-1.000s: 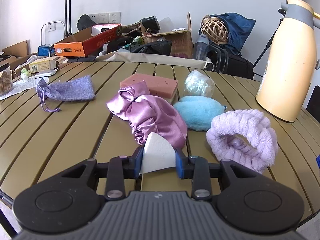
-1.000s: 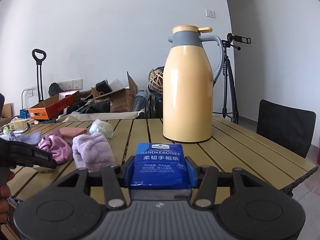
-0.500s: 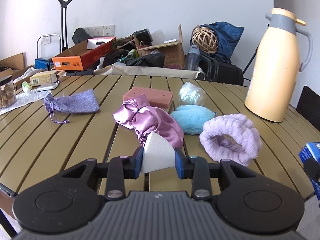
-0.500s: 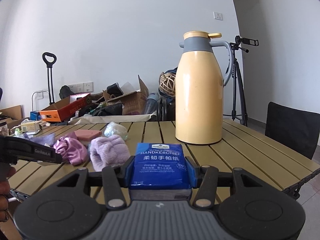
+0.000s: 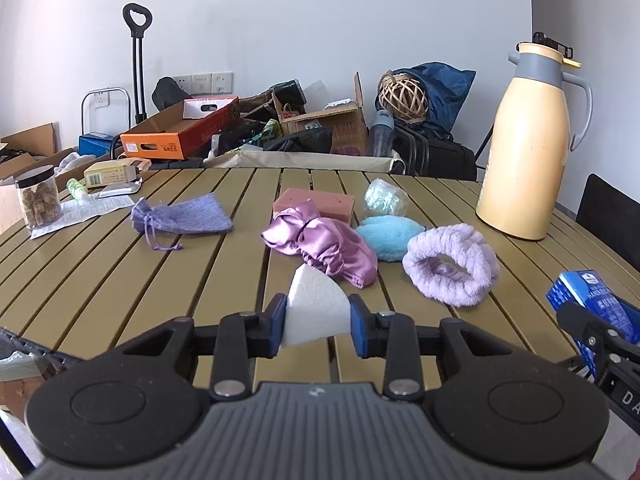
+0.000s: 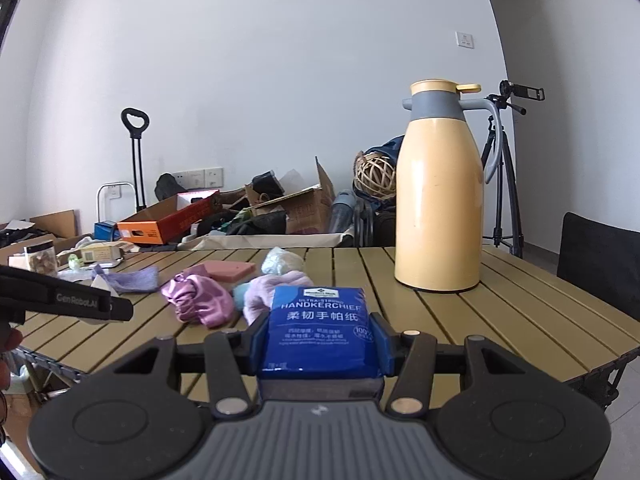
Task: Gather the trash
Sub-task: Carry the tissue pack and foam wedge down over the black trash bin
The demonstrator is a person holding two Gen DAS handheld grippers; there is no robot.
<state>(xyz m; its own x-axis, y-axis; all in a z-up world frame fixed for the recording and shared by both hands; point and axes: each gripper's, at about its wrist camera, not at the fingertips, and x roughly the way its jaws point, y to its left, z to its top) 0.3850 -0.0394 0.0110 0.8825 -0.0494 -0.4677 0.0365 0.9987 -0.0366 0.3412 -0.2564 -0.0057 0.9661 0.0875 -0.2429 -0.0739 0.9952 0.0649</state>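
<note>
My left gripper point(image 5: 318, 324) is shut on a white wedge of foam point(image 5: 314, 308), held above the near edge of the slatted table point(image 5: 120, 280). My right gripper point(image 6: 318, 338) is shut on a blue handkerchief tissue pack point(image 6: 320, 332); that pack point(image 5: 592, 300) also shows at the right edge of the left wrist view. Beyond the foam lie a pink satin scrunchie point(image 5: 324, 244), a fluffy lilac headband point(image 5: 452, 270), a light blue puff point(image 5: 388, 232), a pink sponge block point(image 5: 316, 202), a crumpled clear wrapper point(image 5: 384, 198) and a purple drawstring pouch point(image 5: 180, 216).
A tall yellow thermos jug point(image 5: 528, 160) stands at the table's far right. A jar point(image 5: 38, 196), small boxes and a paper sheet point(image 5: 80, 208) sit at the left. Cardboard boxes point(image 5: 188, 128) and bags crowd the wall behind. A black chair point(image 6: 600, 264) stands right of the table.
Both grippers have drawn back from the table with their loads still held, so the objects look smaller and farther. The blue pack has come into the left wrist view at right.
</note>
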